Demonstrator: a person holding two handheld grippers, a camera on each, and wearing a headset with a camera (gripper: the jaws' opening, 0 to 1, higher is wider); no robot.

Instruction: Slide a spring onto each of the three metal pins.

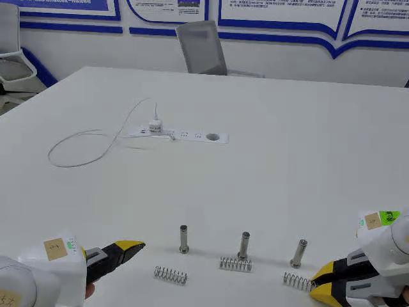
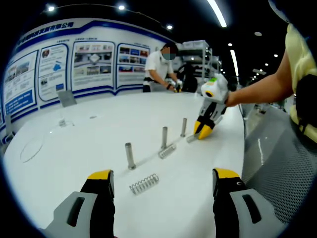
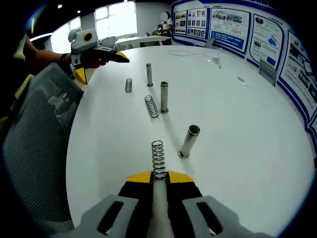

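R claw (image 3: 158,175) nips spring (image 3: 158,156) end; it lies flat, inline (pins (image 3: 188,141) upright).

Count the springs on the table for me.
3, lying in a row: left spring, middle spring, right spring, its end in the right gripper.

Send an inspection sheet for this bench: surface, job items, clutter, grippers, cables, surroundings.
Surface: white table.
Job's things: left pin, middle pin and right pin stand upright in a row; left spring, middle spring and right spring lie flat, none on a pin.
Clutter: nothing seen.
Grippers: left gripper open, off the parts; right gripper shut on the right spring's near end.
Cables: white cable looped, running to a power strip.
Surroundings: grey chair, blue-framed wall boards.
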